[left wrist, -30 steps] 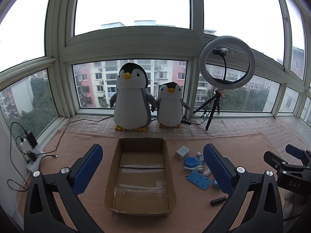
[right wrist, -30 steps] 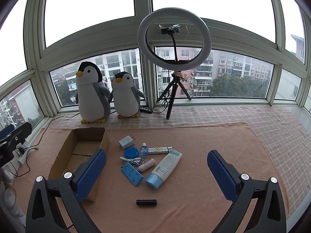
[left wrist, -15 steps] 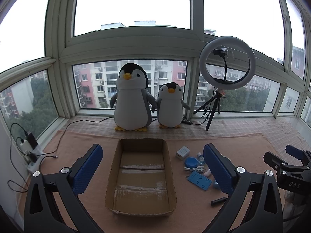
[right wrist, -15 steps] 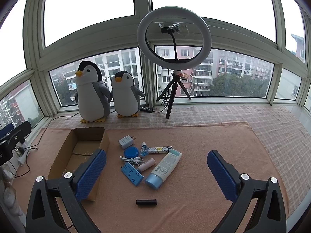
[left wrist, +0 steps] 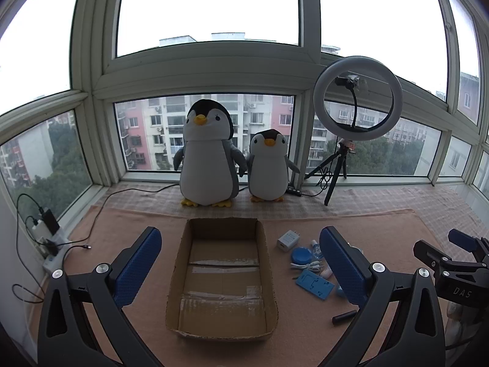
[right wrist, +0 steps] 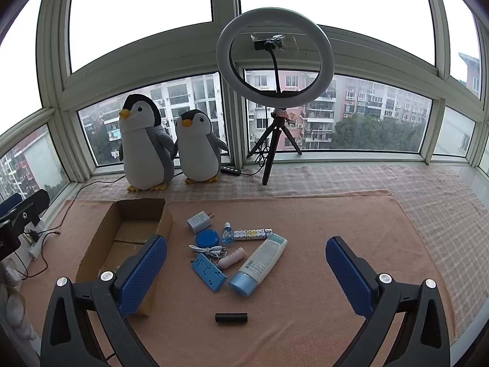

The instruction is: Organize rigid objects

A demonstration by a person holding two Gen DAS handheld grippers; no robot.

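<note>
Both grippers held apart, nothing gripped.
Left gripper [left wrist: 240,263] is spread w/ cardboard box [left wrist: 222,278] centred between fingers; right gripper [right wrist: 246,270] is spread over items clustered mid-frame, incl. lotion tube [right wrist: 259,264], black cylinder [right wrist: 231,318].

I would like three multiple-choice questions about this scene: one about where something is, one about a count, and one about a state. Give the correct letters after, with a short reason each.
1. Where does the black cylinder lie?
A. inside the cardboard box
B. on the mat, nearer the camera than the other small items
C. on the window ledge

2. How many plush penguins stand by the window?
A. one
B. two
C. three

3. What is the state of the right gripper?
A. open and holding nothing
B. shut on the tube
C. shut on the charger

Answers: 1 B, it lies alone in front of the cluster. 2 B, a large and a small one stand side by side. 3 A, the blue pads stand wide apart.
</note>
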